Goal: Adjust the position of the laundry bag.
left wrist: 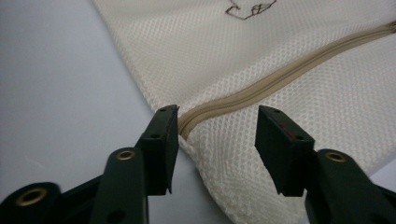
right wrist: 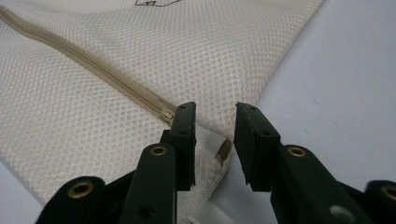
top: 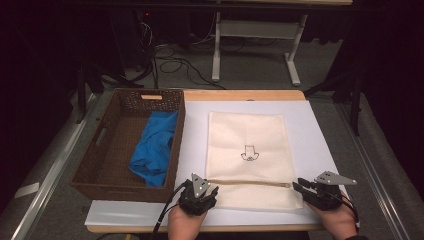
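A cream mesh zip bag (top: 245, 135) with a small black drawing lies flat on the white sheet (top: 312, 135). Its tan zipper (top: 250, 183) runs across near the front edge. My left gripper (top: 213, 190) is at the bag's left edge, open; its jaws straddle the zipper's end (left wrist: 205, 112) just above the mesh. At the bag's right edge my right gripper (top: 298, 185) is open too. There the zipper pull (right wrist: 167, 113) sits against the left jaw, and the bag's edge with a small tag (right wrist: 224, 151) lies between the jaws. My right gripper (right wrist: 215, 116) and left gripper (left wrist: 217, 123) hold nothing.
A brown wicker basket (top: 90, 150) stands at the table's left with a blue cloth (top: 155, 145) heaped inside. The wooden table edge (top: 240, 95) shows behind the sheet. Beyond the table are floor cables and a white desk frame (top: 216, 45).
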Tool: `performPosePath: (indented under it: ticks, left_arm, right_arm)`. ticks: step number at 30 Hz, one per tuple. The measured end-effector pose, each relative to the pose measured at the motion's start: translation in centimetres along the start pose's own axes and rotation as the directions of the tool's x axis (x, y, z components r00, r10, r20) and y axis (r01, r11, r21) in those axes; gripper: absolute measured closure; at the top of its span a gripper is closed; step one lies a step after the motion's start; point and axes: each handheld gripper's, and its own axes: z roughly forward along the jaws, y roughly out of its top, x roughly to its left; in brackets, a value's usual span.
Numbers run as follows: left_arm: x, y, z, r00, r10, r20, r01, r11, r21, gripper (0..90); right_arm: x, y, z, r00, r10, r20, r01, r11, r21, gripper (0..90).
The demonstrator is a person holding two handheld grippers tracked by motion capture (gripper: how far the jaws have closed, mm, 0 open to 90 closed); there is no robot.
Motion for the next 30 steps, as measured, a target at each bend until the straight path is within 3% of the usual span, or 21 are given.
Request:
performPosePath:
  ticks: [5, 14, 22, 30]
  left_arm:
    - [-0.2, 0.0, -0.4, 0.9994, 0.002, 0.035, 0.0, 0.9984, -0.057, 40.3]
    - [-1.5, 0.7, -1.0, 0.9965, 0.033, 0.076, -0.025, 0.9951, -0.096, 35.3]
    - [-3.1, 1.1, -0.8, 0.9902, 0.066, 0.123, -0.054, 0.9937, -0.098, 35.2]
    - [-3.7, 1.4, -0.6, 0.9858, 0.047, 0.161, -0.028, 0.9928, -0.117, 35.0]
  right_arm:
    - [-0.4, -0.4, 0.3, 0.9992, 0.041, 0.003, -0.041, 0.999, 0.019, 65.3]
    - [-0.4, -0.7, 0.7, 0.9973, 0.072, -0.01, -0.072, 0.996, 0.051, 62.0]
    - [-0.2, -0.7, 0.7, 0.9982, 0.058, -0.014, -0.057, 0.997, 0.059, 72.4]
    - [-0.1, -0.5, 1.0, 0.9992, 0.034, -0.02, -0.033, 0.998, 0.06, 83.0]
